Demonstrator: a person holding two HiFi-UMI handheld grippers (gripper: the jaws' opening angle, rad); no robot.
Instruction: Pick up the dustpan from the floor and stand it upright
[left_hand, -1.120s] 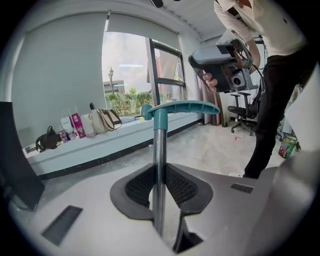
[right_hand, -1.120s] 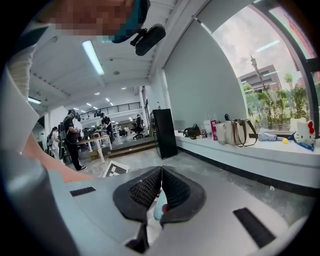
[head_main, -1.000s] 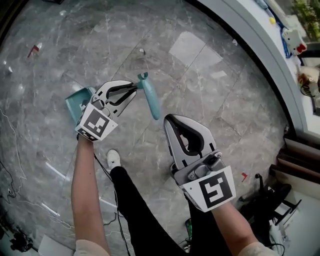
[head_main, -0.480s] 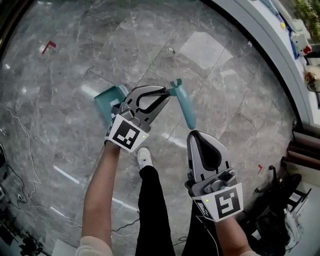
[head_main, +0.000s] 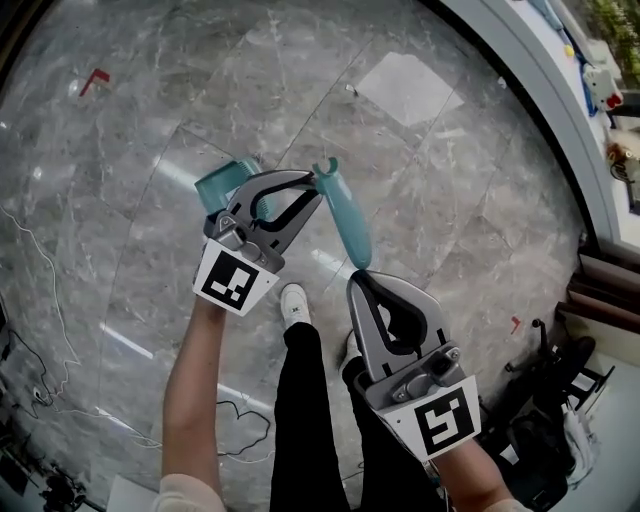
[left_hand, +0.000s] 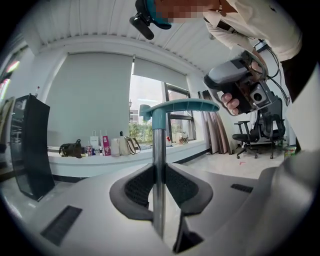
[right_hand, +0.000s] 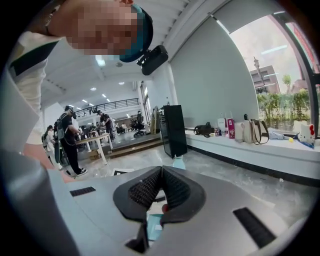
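The teal dustpan hangs off the grey marble floor (head_main: 150, 120), its pan (head_main: 222, 184) behind my left gripper (head_main: 312, 190) and its teal grip (head_main: 343, 217) slanting down to the right. My left gripper is shut on the dustpan's metal pole (left_hand: 159, 170), which rises between the ribbed pads (left_hand: 137, 187) to the teal grip (left_hand: 180, 105) above. Just below that grip's lower end, my right gripper (head_main: 358, 282) points up with its jaws closed. In the right gripper view the right gripper (right_hand: 161, 171) has its pads touching and nothing between them.
A white shoe (head_main: 293, 303) and a black trouser leg (head_main: 305, 420) stand between my arms. Cables (head_main: 30, 260) trail at the left. A dark office chair (head_main: 545, 400) sits at the lower right, a white window ledge (head_main: 545, 85) curves along the right. Small red scraps (head_main: 96, 78) lie on the floor.
The left gripper has shifted left with the dustpan, whose grip now slants lower. The right gripper has moved left and up, close under the grip's end.
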